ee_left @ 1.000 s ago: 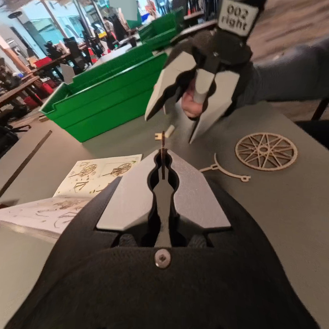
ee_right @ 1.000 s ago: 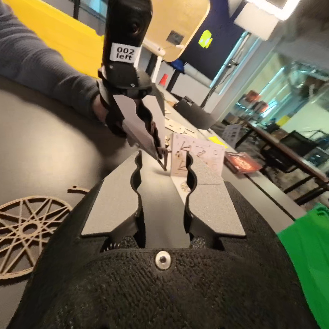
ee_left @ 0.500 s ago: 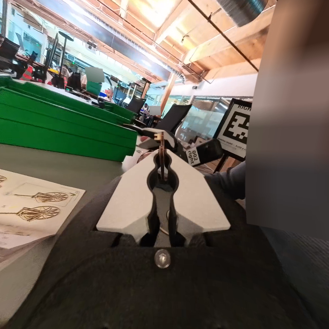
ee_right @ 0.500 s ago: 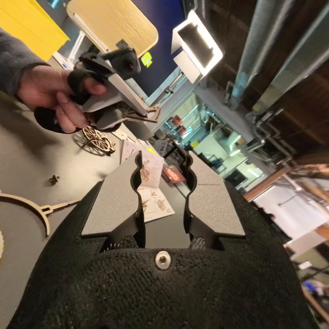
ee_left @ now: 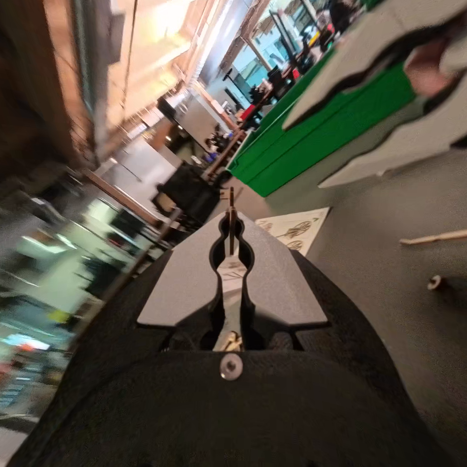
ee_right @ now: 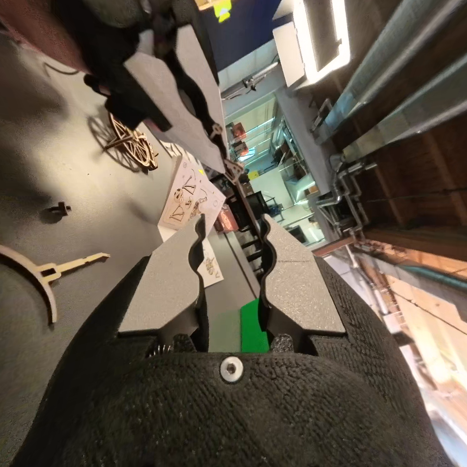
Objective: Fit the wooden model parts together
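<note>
My left hand-held gripper (ee_left: 231,217) pinches a thin strut (ee_left: 231,222) above the worktop (ee_left: 379,290). My right hand-held gripper (ee_right: 231,225) is spread, empty. Next I likely need the arc (ee_right: 48,273) near me, picked up to mate with it.

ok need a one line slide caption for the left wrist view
Left tongs shut on a thin flat wooden model part, held edge-on above the grey table near stacked green plastic bins.

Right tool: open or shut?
Open. The right tool shows a wide empty gap between its fingers, nothing held.
</note>
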Demonstrator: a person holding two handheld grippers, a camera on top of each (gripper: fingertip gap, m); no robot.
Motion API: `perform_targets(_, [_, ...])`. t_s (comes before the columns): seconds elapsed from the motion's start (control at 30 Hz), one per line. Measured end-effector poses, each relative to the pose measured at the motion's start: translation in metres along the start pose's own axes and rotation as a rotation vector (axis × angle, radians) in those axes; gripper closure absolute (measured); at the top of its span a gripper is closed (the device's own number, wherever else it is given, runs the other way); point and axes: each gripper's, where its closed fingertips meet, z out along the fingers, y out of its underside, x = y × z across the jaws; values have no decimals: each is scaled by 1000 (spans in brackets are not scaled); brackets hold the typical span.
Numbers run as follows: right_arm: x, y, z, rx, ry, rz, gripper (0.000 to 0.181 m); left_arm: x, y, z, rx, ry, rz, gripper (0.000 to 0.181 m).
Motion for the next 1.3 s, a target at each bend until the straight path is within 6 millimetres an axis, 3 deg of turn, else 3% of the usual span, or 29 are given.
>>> perform_targets(0.23, [-2, 2, 1, -4, -17, 24, 145, 25, -20, -4, 31, -60, 472, 181])
perform_targets(0.37, [-10, 5, 4, -27, -37, -50, 149, 36, -24, -5, 55, -29, 496, 181])
perform_targets(0.47, [-7, 9, 4, -38, -25, -31, 149, 25, -35, -9, 93, -5, 235, 181])
perform_targets(0.53, [-2, 12, 4, -41, -10, 12, 149, 9, -59, -16, 172, 72, -198, 180])
perform_targets(0.6, [5, 12, 3, -29, 14, 51, 149, 7, -87, -25, 278, 301, -628, 181])
perform_targets(0.63, [9, 8, 1, -7, 27, 69, 149, 7, -93, -27, 295, 394, -764, 181])
perform_targets(0.77, [13, -13, -9, 127, 22, 133, 144, 23, -77, -15, 123, 598, -988, 180])
perform_targets(0.9, [14, -13, -14, 189, -58, 318, 142, 47, -57, -11, 27, 641, -889, 180])
perform_targets(1.07, [22, -20, -30, 350, -240, 700, 153, 61, -54, -22, 158, 586, -421, 180])
perform_targets(1.3, [-6, -38, -36, 400, -523, 802, 163, 78, -55, -32, 207, 666, -420, 180])
